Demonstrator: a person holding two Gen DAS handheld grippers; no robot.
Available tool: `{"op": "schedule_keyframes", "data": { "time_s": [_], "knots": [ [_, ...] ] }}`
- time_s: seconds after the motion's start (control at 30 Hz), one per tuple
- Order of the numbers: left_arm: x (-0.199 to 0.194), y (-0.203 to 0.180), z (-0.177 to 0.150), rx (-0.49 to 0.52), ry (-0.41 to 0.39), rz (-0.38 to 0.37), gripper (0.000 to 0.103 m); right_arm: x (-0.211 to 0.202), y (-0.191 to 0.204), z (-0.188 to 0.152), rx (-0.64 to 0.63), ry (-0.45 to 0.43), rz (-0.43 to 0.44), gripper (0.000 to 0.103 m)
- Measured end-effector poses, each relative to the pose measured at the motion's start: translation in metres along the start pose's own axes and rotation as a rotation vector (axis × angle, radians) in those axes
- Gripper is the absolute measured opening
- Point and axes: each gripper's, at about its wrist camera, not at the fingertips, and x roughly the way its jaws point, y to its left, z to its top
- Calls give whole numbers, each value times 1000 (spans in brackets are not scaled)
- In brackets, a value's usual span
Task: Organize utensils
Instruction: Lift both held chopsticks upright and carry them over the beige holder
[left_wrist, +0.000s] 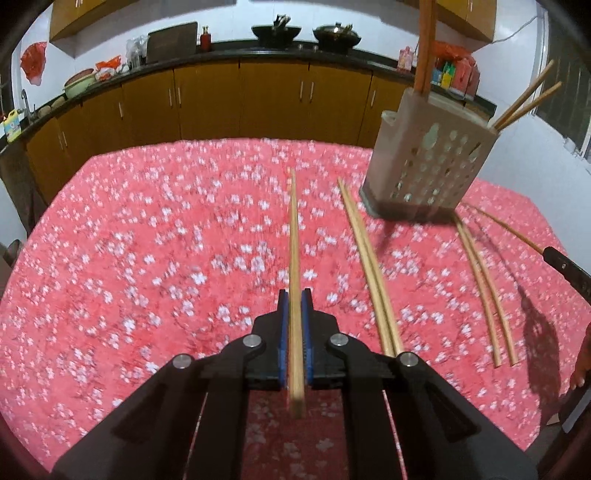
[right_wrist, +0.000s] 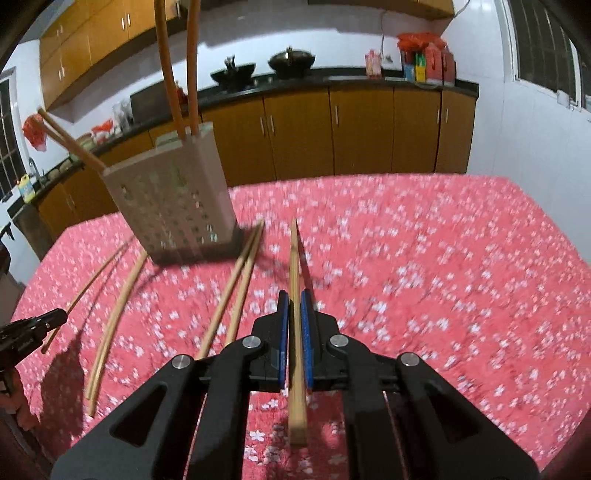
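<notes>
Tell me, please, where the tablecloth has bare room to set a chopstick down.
The tablecloth is bare left of the left gripper and right of the right gripper. Between them, before the utensil holder, two loose chopstick pairs crowd it.

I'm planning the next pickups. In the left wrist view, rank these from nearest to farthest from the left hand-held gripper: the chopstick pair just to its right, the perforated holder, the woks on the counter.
1. The chopstick pair, flat on the tablecloth just right of the left hand-held gripper.
2. The perforated holder, standing at the table's far right.
3. The woks, on the counter against the back wall.
</notes>
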Motion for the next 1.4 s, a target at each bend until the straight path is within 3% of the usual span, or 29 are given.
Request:
{"op": "schedule_keyframes", "data": {
  "time_s": [0.6, 0.93, 1.4],
  "knots": [
    [-87, -2, 54, -10, -258, -58, 8, -47, -5, 38, 16, -183, 30, 8],
    [-104, -1, 67, -5, -302, -70, 8, -56, -1, 48, 1, -223, 47, 8],
    [-154, -38, 104, 62, -462, -182, 8, -113, 30, 95, -22, -401, 226, 7]
  ]
}}
